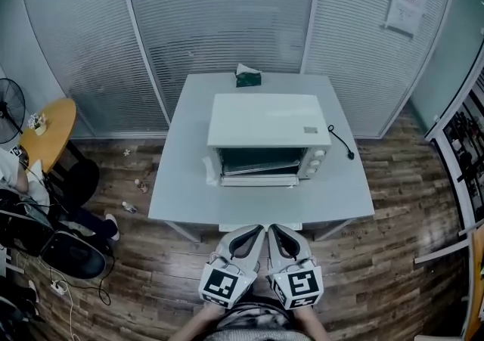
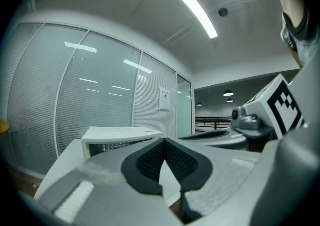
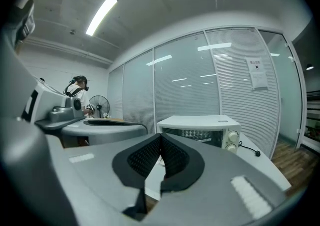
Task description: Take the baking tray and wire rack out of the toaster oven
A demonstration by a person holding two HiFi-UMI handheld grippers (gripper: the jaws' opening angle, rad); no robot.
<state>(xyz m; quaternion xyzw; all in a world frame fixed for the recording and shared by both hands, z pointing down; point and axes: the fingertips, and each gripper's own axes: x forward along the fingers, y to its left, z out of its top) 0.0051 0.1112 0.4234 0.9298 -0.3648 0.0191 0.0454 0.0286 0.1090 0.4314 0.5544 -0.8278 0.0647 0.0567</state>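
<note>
The white toaster oven [image 1: 268, 131] sat at the middle of the counter [image 1: 185, 181]. It was a boxy metal case with a smooth, flat top. Its long axis ran parallel to the counter's near edge, and its mouth faced that edge. Its door [image 1: 259, 180] was folded down and open. Inside the dark cavity a pale metal edge [image 1: 261, 165] lay slightly slanted across the width; whether it belonged to the baking tray or the wire rack could not be told. Round knobs [image 1: 318, 159] were stacked at the right end of the front. A black cord [image 1: 340, 143] trailed toward the counter's right edge, and a green tissue pack [image 1: 248, 76] sat at the far edge.

The left tongs [image 1: 255, 232] and right tongs [image 1: 277, 232] were side by side just off the near edge, over the plank floor [image 1: 151, 271], both pointing at the oven. In each gripper view the ribbed black pads were clenched tip to tip, left [image 2: 164, 142] and right [image 3: 160, 137], with nothing between them.
</note>
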